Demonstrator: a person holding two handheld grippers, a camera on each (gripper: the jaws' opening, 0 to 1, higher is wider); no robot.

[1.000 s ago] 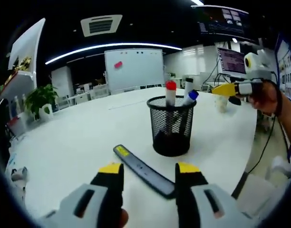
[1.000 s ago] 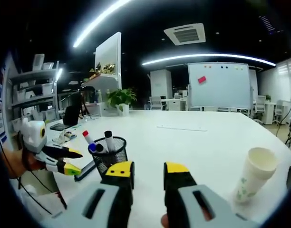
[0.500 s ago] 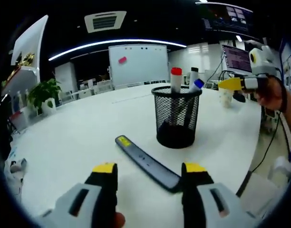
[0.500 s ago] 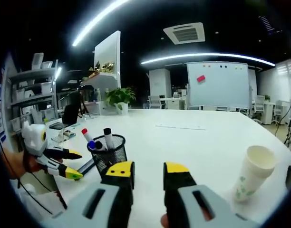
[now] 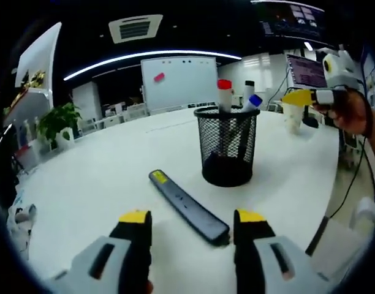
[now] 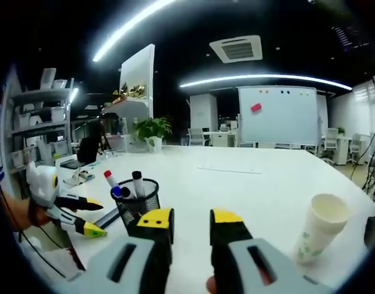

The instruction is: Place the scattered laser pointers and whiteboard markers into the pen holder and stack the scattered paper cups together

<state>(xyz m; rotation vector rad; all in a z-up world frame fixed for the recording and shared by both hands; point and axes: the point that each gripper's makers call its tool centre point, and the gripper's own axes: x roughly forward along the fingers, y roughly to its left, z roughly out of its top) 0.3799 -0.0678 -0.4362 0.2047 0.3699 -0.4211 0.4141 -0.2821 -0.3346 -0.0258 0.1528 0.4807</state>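
1. White table [image 5: 102, 184] carries everything; your left gripper [image 5: 190, 223] has its fingers spread, empty, over the laser pointer [image 5: 187, 206].
2. Mesh pen holder [image 5: 227, 147] holds three markers [image 5: 224, 95].
3. Your right gripper [image 6: 190, 223] is open; paper cups [image 6: 316, 236] stand right.

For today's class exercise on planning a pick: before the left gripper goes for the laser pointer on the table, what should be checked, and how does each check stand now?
1. Left gripper open and empty: ok.
2. Laser pointer lies flat on the table, between the jaws' line: ok.
3. Pen holder upright, beside the pointer: ok.
4. Room in the holder beside the markers: cannot tell.
5. Right gripper open, away from the pointer: ok.
6. Paper cups stacked: cannot tell.
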